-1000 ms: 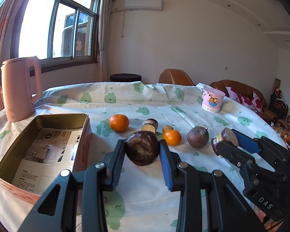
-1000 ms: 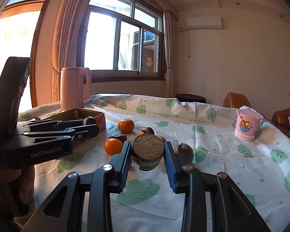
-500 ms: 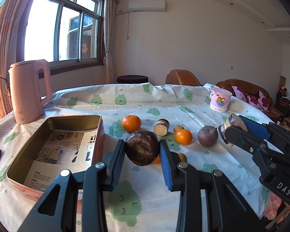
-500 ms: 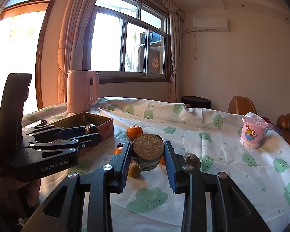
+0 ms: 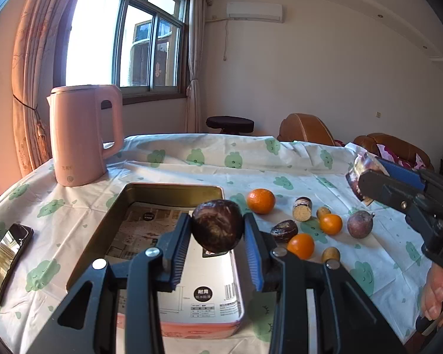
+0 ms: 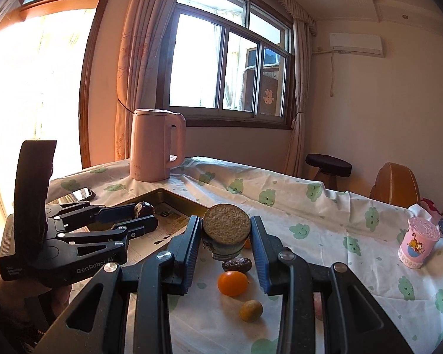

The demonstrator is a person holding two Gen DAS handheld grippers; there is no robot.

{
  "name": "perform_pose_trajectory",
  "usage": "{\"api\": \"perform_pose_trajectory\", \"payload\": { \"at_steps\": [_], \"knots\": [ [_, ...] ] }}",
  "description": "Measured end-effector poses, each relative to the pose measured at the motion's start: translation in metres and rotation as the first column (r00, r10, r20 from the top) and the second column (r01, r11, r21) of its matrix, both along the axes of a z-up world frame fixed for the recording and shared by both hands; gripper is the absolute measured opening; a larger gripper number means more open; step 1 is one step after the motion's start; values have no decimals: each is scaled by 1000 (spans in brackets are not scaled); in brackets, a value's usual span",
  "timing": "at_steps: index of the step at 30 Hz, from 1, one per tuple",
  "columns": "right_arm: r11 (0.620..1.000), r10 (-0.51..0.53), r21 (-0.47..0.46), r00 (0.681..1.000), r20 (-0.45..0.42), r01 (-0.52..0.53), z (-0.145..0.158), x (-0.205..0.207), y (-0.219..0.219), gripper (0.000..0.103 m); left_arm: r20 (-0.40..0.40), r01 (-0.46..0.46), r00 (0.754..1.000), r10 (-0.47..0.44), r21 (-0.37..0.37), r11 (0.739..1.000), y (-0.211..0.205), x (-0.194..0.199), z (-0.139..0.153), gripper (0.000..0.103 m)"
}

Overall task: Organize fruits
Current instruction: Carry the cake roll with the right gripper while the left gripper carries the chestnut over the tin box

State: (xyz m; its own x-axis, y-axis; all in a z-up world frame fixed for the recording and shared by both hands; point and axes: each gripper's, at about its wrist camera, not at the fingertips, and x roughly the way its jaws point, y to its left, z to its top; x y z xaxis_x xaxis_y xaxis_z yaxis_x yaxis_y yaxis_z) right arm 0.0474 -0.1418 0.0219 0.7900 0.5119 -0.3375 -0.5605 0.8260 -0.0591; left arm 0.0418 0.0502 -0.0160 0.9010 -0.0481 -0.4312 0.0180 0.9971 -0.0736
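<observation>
The left gripper (image 5: 217,230) squeezes a dark round fruit (image 5: 217,225) above the tin box (image 5: 174,190), which has only paper inside. The right gripper (image 6: 226,233) squeezes a cut brown piece (image 6: 226,224) over the table (image 6: 325,224).

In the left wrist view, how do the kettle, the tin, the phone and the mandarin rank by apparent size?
Largest to smallest as they look:
1. tin
2. kettle
3. phone
4. mandarin
The tin lies nearer the camera than the kettle, so their true order is unsure.

tin (image 5: 150,188): open top | kettle (image 5: 79,135) behind | phone (image 5: 7,253) left
</observation>
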Motion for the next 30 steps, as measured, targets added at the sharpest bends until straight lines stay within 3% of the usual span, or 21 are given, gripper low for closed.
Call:
{"api": "perform_pose_trajectory", "payload": {
  "at_steps": [14,30],
  "knots": [
    [993,104,-48,994,-32,-105,6,27,67,36,-61,-54,997,54,5,999,44,24,0,37],
    [987,130,-82,985,-111,-139,-20,57,111,36,-114,-89,989,94,44,995,67,42,-8,37]
  ]
}}
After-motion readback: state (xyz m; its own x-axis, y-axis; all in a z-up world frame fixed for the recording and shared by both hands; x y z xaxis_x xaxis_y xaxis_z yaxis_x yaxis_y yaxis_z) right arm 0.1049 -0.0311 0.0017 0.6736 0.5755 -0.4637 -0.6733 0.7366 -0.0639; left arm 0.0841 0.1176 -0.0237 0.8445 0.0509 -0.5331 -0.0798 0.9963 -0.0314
